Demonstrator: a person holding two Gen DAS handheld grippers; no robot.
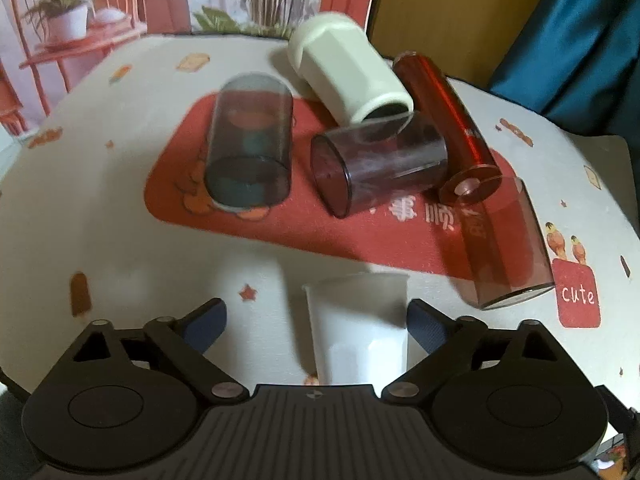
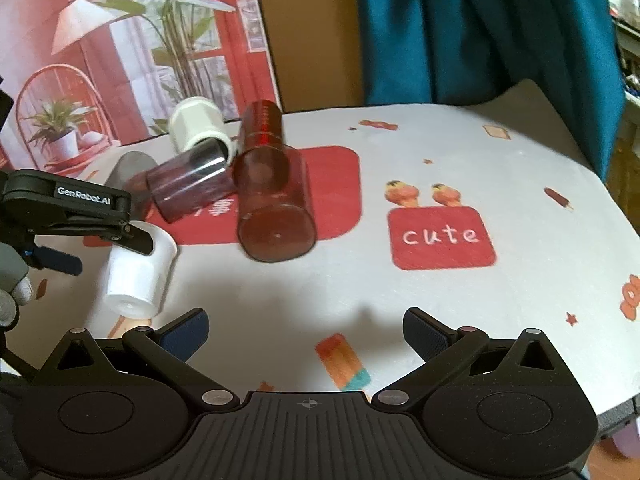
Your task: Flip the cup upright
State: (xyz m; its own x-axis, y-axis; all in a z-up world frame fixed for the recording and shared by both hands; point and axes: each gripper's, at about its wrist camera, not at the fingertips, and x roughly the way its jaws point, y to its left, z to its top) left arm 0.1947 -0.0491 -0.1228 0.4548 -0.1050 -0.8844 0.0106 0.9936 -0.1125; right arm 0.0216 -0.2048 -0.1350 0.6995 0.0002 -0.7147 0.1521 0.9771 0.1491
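Note:
A small white cup (image 1: 358,328) lies on its side between the fingers of my left gripper (image 1: 316,326), rim pointing away. The jaws are wide; the right pad (image 1: 426,326) is beside the cup, the left pad (image 1: 206,326) stands apart. In the right wrist view the same cup (image 2: 136,276) lies on its side at the left with the left gripper (image 2: 96,244) around its rim end. My right gripper (image 2: 306,334) is open and empty over bare tablecloth.
On a red mat (image 1: 280,216) lie several cups on their sides: two smoky clear ones (image 1: 250,148) (image 1: 380,164), a cream one (image 1: 348,72), a red tube (image 1: 444,116) and a reddish clear one (image 1: 506,248). The table edge runs along the right; a teal curtain (image 2: 480,28) hangs behind.

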